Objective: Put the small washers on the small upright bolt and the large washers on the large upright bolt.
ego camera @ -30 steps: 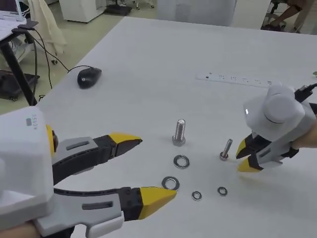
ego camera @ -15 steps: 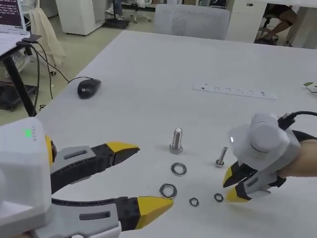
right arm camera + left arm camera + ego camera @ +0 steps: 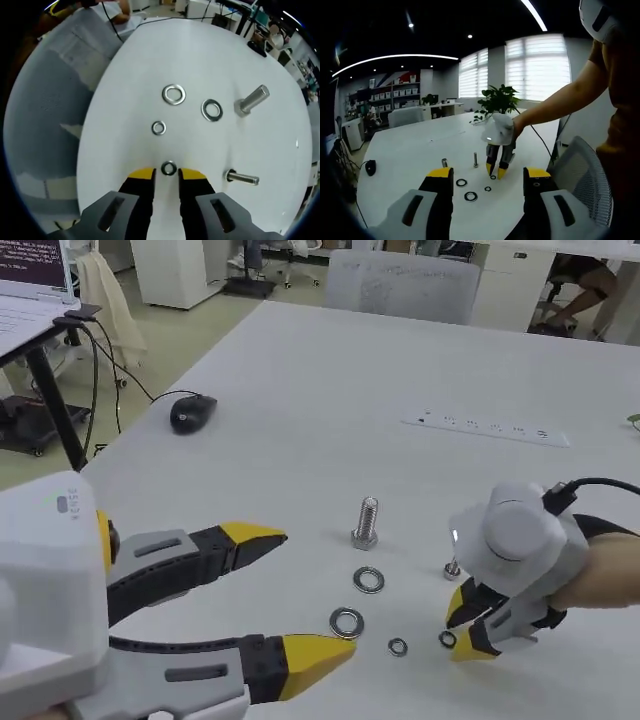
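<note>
1. Toward the near edge of the white table (image 3: pixel 300 390) the parts cluster; beyond them the top runs bare to a mouse (image 3: pixel 193 413) and a power strip (image 3: pixel 485 428).
2. Large bolt (image 3: pixel 366 521) stands upright; one large washer (image 3: pixel 369 580) lies before it, another large washer (image 3: pixel 347 622) nearer; small bolt (image 3: pixel 453 567) is half hidden behind the right gripper (image 3: pixel 462 632).
3. Right gripper points down, jaws narrowly apart astride one small washer (image 3: pixel 169 168); a second small washer (image 3: pixel 397 647) lies just beside; left gripper (image 3: pixel 300 592) gapes wide, holding nothing.
</note>
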`<state>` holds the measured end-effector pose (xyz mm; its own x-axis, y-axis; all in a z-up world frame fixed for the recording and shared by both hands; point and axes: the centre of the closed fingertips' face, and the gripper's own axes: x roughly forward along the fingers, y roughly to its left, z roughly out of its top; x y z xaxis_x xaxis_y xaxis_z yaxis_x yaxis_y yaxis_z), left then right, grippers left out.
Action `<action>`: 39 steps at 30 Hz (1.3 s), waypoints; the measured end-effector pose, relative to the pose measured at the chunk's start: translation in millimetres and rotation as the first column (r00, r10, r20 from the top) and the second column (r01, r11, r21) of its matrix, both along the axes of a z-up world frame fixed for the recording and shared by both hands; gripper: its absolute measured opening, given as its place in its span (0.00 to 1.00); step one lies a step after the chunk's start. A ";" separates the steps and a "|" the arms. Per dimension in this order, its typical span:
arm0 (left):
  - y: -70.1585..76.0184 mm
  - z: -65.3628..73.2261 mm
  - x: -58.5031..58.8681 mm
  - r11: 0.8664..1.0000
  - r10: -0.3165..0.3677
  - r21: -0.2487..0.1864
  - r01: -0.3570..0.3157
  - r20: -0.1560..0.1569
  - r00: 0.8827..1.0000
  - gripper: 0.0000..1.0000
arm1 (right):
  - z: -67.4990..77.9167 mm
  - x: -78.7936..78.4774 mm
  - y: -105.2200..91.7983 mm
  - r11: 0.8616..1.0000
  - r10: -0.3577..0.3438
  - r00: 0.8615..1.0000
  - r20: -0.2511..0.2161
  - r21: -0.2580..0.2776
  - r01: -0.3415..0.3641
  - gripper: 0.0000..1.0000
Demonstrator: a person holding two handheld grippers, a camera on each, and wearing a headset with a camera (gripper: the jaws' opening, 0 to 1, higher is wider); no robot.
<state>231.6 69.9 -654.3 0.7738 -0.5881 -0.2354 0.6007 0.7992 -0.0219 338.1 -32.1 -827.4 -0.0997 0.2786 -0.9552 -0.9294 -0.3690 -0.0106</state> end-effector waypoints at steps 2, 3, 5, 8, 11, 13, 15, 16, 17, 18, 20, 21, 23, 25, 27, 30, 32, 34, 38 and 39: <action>0.3 0.5 0.7 1.000 0.003 -0.003 -0.003 0.003 1.000 0.55 | 0.4 0.2 0.8 1.000 0.000 1.000 -0.001 0.001 0.000 0.19; 0.6 0.1 1.0 1.000 0.005 -0.002 -0.005 0.003 1.000 0.55 | 0.4 0.2 1.3 1.000 -0.001 1.000 -0.004 0.002 0.001 0.19; 0.4 -0.2 1.5 1.000 0.004 0.000 -0.004 0.003 1.000 0.54 | 0.3 0.3 1.6 1.000 -0.005 1.000 -0.007 0.000 0.005 0.18; 0.2 0.4 2.2 1.000 0.004 -0.003 -0.004 0.007 1.000 0.55 | 0.3 0.0 1.0 1.000 0.015 1.000 0.000 -0.006 -0.015 0.18; 0.8 -0.4 3.2 1.000 0.008 -0.004 -0.008 0.005 1.000 0.55 | -0.1 -1.0 1.5 0.999 0.035 0.999 0.015 -0.027 -0.035 0.17; 0.9 -2.4 3.5 1.000 0.008 -0.001 -0.008 0.000 1.000 0.54 | 0.0 -1.2 1.9 0.998 0.047 0.999 0.022 -0.029 -0.047 0.14; 0.3 -3.1 3.5 1.000 0.009 0.001 -0.009 -0.001 1.000 0.54 | -0.9 -0.3 1.7 0.998 0.050 0.998 0.022 -0.033 -0.050 0.14; -0.2 -3.0 3.4 1.000 0.007 -0.001 -0.007 -0.001 1.000 0.54 | -0.7 -0.3 1.4 0.998 0.050 0.999 0.021 -0.033 -0.050 0.14; -0.6 -2.9 3.3 1.000 0.007 -0.002 -0.007 0.000 1.000 0.54 | -0.6 -0.3 1.5 0.998 0.051 0.998 0.022 -0.033 -0.050 0.14; -0.7 -3.0 3.3 1.000 0.007 -0.002 -0.007 -0.001 1.000 0.54 | -0.6 -0.4 1.6 0.999 0.043 0.999 0.020 -0.033 -0.042 0.13; -0.6 -3.8 3.0 1.000 0.008 0.001 -0.008 -0.003 1.000 0.54 | -1.0 -0.8 2.1 0.999 0.039 0.999 0.020 -0.033 -0.038 0.12; -0.4 -4.3 2.7 1.000 0.009 0.002 -0.009 -0.004 1.000 0.54 | -1.1 -1.0 2.1 0.999 0.037 0.999 0.021 -0.033 -0.037 0.12; -0.5 -4.2 2.5 1.000 0.009 -0.001 -0.009 -0.004 1.000 0.54 | -1.4 -1.2 2.2 0.999 0.031 0.999 0.017 -0.029 -0.030 0.12; -0.7 -4.0 2.4 1.000 0.008 0.001 -0.008 -0.003 1.000 0.54 | -1.3 -1.1 1.8 0.999 0.023 1.000 0.013 -0.026 -0.022 0.12; -0.9 -4.0 2.5 1.000 0.007 0.001 -0.007 -0.004 1.000 0.54 | -1.3 -0.6 1.9 1.000 0.014 1.000 0.010 -0.023 -0.014 0.12; -0.9 -3.9 2.8 1.000 0.006 0.005 -0.006 -0.005 1.000 0.54 | -0.8 0.7 -0.5 0.999 0.009 1.000 0.006 -0.031 -0.008 0.12; -1.1 -4.7 2.5 1.000 0.002 0.008 -0.002 -0.011 1.000 0.54 | 3.4 3.2 -2.1 1.000 0.006 1.000 0.013 -0.030 -0.006 0.12; -1.2 -5.2 2.5 1.000 -0.001 0.013 0.001 -0.011 1.000 0.54 | 10.1 7.5 -3.0 1.000 -0.004 1.000 0.014 -0.023 0.005 0.12; -1.5 -5.4 3.5 1.000 -0.003 0.013 0.004 -0.013 1.000 0.54 | 22.4 20.1 -6.1 1.000 -0.019 0.999 0.038 -0.012 0.019 0.12; -2.0 -5.3 3.9 1.000 -0.005 0.012 0.006 -0.014 1.000 0.54 | 25.2 23.0 -6.1 1.000 -0.021 0.999 0.045 -0.004 0.021 0.12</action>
<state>235.5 67.9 -659.6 0.7671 -0.5894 -0.2533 0.6047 0.7961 -0.0210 361.2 -38.2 -802.2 -0.0505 0.2758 -0.9599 -0.9356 -0.3494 -0.0512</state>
